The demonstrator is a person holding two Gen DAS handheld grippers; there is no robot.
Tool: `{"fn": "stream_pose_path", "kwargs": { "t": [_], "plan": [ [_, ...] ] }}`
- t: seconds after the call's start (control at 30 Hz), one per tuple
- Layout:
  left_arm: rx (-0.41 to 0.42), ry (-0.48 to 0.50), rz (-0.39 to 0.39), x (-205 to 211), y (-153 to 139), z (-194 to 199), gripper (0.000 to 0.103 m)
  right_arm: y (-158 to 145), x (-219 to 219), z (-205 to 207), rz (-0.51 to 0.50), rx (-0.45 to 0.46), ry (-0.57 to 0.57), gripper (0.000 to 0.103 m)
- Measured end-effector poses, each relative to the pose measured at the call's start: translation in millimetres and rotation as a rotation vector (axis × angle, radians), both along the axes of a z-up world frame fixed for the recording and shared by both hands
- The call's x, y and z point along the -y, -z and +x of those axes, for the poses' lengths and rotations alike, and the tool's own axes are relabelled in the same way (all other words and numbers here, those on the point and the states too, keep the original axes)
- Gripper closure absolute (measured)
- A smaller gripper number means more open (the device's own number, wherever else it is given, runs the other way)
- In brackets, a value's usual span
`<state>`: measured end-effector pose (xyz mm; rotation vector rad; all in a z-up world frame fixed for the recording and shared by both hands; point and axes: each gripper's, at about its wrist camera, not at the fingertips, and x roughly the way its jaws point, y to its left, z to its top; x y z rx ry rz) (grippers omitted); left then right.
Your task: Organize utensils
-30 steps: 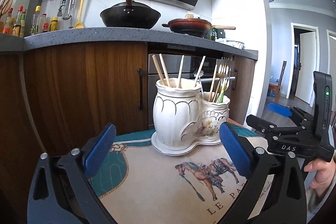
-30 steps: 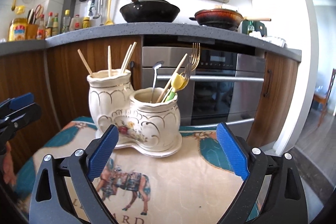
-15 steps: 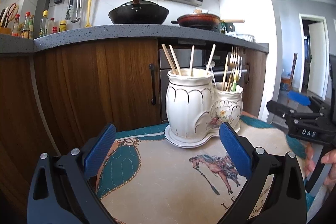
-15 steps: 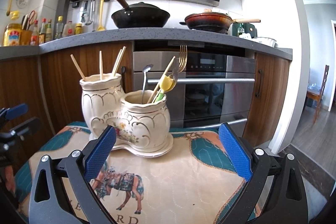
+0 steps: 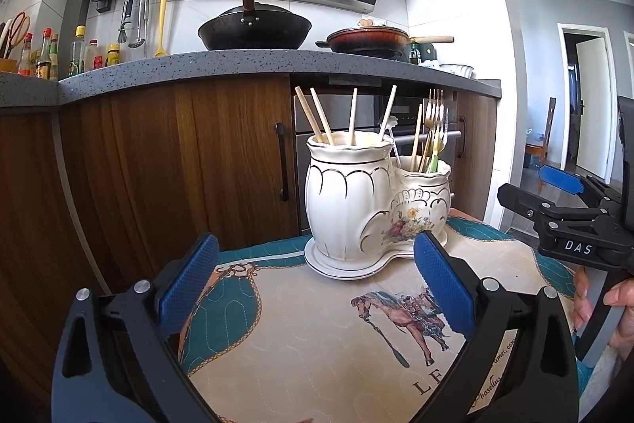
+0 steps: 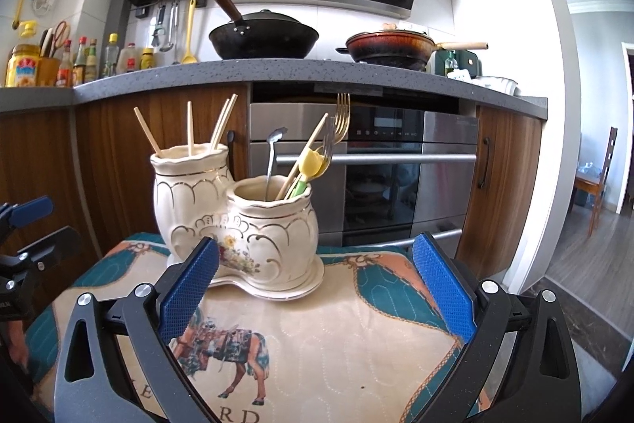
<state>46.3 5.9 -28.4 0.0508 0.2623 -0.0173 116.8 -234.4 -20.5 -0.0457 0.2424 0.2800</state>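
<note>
A white ceramic double utensil holder (image 5: pixel 368 201) (image 6: pixel 237 221) stands on a patterned mat (image 5: pixel 309 324) (image 6: pixel 344 328). Its taller pot holds several wooden chopsticks (image 5: pixel 317 115) (image 6: pixel 190 127). Its shorter pot holds gold forks (image 5: pixel 434 121) (image 6: pixel 340 117), a spoon (image 6: pixel 273 153) and a yellow-green utensil (image 6: pixel 309 165). My left gripper (image 5: pixel 317 288) is open and empty, short of the holder. My right gripper (image 6: pixel 313 288) is open and empty, also short of the holder; it shows at the right of the left wrist view (image 5: pixel 554 197).
Behind the mat are wooden cabinets (image 5: pixel 178 165), an oven (image 6: pixel 396 177) and a grey counter (image 6: pixel 277 70) with a black wok (image 6: pixel 263 36) and a red pan (image 6: pixel 392 46). Bottles (image 6: pixel 79 62) stand at the left. The floor drops off at the right (image 6: pixel 586 264).
Both views have shifted slightly around the holder; it sits further right in the left wrist view than a second ago. Both grippers stay open and empty.
</note>
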Motion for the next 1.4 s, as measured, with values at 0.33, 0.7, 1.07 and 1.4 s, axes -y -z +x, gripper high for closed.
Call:
{"fn": "stream_pose_path", "kwargs": {
  "t": [0.33, 0.7, 1.07, 1.4],
  "plan": [
    [-0.005, 0.001, -0.001, 0.1, -0.2, 0.8, 0.006, 0.1, -1.4, -0.7, -0.005, 0.000, 0.000, 0.005],
    [-0.009, 0.000, -0.002, -0.6, -0.5, 2.3, 0.006, 0.1, -1.4, -0.6, -0.006, 0.000, 0.000, 0.005],
    [-0.011, -0.006, -0.005, -1.0, 0.1, 2.1, 0.006, 0.0, -1.4, -0.7, -0.005, 0.000, -0.001, 0.005],
    [-0.011, -0.006, -0.005, -0.9, 0.2, 2.1, 0.006, 0.0, -1.2, -0.7, -0.005, 0.000, -0.001, 0.005]
  ]
}}
